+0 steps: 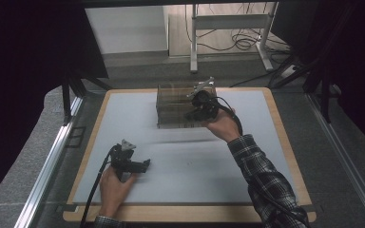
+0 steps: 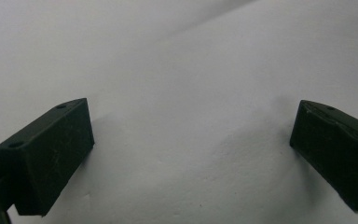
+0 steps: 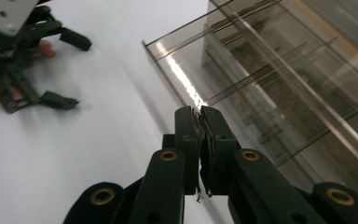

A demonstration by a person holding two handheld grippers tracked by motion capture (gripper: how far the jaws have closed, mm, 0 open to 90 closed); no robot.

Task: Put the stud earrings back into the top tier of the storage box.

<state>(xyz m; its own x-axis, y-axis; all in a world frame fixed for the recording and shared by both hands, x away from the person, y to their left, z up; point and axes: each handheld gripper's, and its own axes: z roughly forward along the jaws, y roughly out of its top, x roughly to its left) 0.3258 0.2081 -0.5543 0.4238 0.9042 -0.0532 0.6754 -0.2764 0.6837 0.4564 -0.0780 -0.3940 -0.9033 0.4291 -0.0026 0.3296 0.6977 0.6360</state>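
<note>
My right gripper (image 3: pixel 199 122), arm stretched forward, pinches its jaws together at the clear acrylic organizer's (image 1: pixel 176 107) front edge (smoky, divided); my left gripper (image 1: pixel 145 166) rests nearer me, jaws spread.

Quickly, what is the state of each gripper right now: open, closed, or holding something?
Left gripper: open, holding nothing, fingers wide apart above the white mat.
Right gripper: closed at the clear box; any grasp cannot be told.

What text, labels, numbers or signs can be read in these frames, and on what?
None: no readable text.
The clear box, mat, left gripper and right gripper bear no visible print.
</note>
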